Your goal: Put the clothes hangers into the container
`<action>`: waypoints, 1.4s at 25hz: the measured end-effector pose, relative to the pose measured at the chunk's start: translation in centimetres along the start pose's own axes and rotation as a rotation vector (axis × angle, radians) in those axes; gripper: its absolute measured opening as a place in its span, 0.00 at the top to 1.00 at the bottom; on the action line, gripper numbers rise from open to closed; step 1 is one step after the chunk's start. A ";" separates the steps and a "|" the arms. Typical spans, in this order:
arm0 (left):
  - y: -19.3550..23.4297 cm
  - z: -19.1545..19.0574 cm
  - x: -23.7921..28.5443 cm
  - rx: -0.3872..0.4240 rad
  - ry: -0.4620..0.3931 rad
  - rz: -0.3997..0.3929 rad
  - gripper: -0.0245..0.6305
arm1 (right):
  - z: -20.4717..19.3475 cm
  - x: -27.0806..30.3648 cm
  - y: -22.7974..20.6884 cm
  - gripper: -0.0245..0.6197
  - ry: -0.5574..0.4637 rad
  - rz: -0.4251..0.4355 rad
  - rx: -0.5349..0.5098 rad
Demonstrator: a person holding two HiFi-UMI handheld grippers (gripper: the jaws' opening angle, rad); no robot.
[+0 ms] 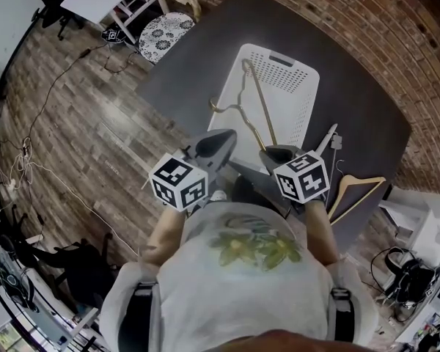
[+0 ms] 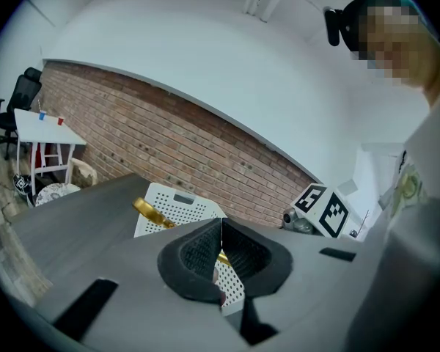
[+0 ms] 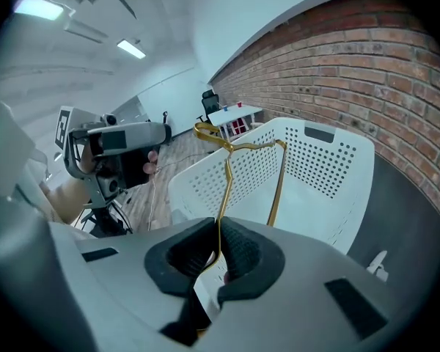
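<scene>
My shirt's yellow-green print sits closest, and just past it the cubes (image 1: 178,182) on both grippers carry black-and-white square patterns. My left gripper (image 2: 221,224) has its jaws pressed together with nothing clamped; a glint of gold shows only behind them. My right gripper (image 3: 217,222) points steeply down, jaws nearly closed and pinching the thin wire of a gold hanger (image 3: 276,189). That hanger rises from my jaws over the mouth of the white perforated container (image 1: 305,101), its hook reaching toward the left rim. A wooden hanger (image 1: 367,181) lies on the dark tabletop (image 1: 205,50), right of the container and near my right gripper. Beyond the tabletop runs a red brick wall (image 1: 367,20).
</scene>
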State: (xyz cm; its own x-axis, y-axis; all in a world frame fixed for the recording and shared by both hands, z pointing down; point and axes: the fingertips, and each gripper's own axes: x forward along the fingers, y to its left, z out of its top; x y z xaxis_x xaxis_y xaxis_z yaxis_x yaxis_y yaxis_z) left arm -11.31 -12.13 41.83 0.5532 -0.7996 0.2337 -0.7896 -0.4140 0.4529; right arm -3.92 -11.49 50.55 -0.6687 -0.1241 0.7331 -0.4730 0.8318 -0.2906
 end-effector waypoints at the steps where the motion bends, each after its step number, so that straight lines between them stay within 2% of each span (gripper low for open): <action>1: 0.0 0.0 0.0 -0.002 0.000 0.002 0.92 | -0.1 0.1 -0.2 0.90 0.013 -0.011 -0.009; 4: 0.1 0.1 0.1 -0.008 -0.002 0.007 0.92 | -0.2 0.4 -0.8 0.90 0.035 -0.030 -0.008; 8: 0.4 0.0 0.1 -0.013 0.000 0.015 0.92 | -0.1 0.8 -0.8 0.90 0.045 0.011 0.017; 12: 0.7 0.0 0.0 -0.018 0.000 0.020 0.92 | -0.4 1.0 -0.7 0.90 0.086 0.024 -0.013; 26: 1.7 0.3 -0.2 -0.023 -0.001 0.027 0.92 | 0.2 1.8 -2.2 0.90 0.130 -0.005 0.003; 29: 1.6 0.3 0.0 -0.022 -0.001 0.025 0.92 | 0.2 2.0 -2.8 0.90 0.134 -0.054 -0.024; 32: 1.5 0.4 0.0 -0.021 -0.001 0.024 0.92 | -0.2 2.4 -3.5 0.90 0.165 -0.121 -0.097; 35: 1.7 0.4 -0.1 -0.024 -0.002 0.025 0.92 | -0.2 2.7 -3.6 0.90 0.177 -0.140 -0.126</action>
State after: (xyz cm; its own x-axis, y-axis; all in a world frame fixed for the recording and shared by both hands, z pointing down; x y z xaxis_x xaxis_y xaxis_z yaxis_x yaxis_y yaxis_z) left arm -12.84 -12.90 42.20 0.5329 -0.8105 0.2431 -0.7965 -0.3837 0.4673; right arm -3.88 -14.70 53.69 -0.4852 -0.1553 0.8605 -0.4714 0.8753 -0.1079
